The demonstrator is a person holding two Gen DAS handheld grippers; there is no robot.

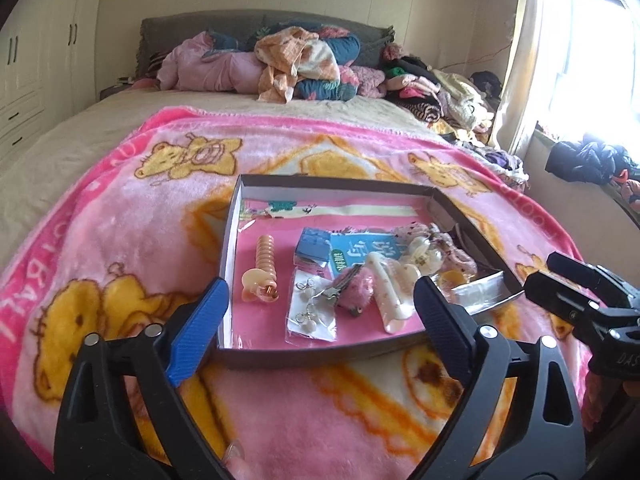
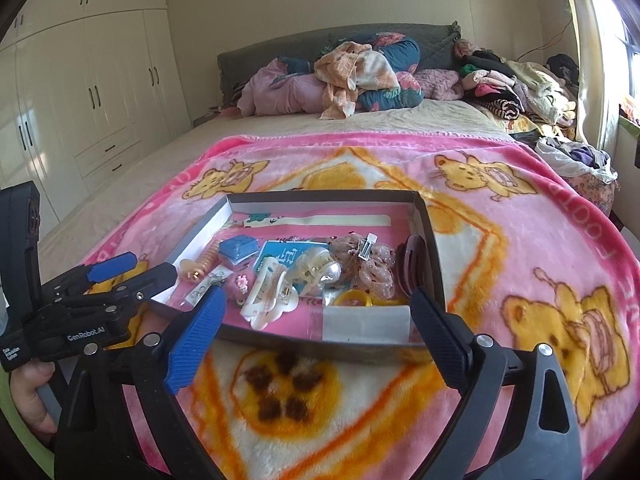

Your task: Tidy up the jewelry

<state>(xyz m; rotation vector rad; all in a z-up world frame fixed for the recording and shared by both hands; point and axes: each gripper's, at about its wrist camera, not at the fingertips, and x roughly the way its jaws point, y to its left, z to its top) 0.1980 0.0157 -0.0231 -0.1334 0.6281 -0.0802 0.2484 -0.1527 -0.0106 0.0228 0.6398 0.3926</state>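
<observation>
Jaws on the left gripper (image 1: 320,300) and right gripper (image 2: 318,312) are both standing wide apart, gripping nothing. Shallow cardboard tray (image 1: 228,240) is sitting on the pink bear blanket (image 1: 120,240) on the bed, just ahead of both jaw sets. Tray is holding a peach spiral hair tie (image 1: 266,260), bagged pearl earrings (image 1: 312,312), white hair clip (image 1: 386,292), blue box (image 2: 238,249), teal card (image 1: 360,254), yellow ring (image 2: 352,299), maroon clip (image 2: 412,268).
</observation>
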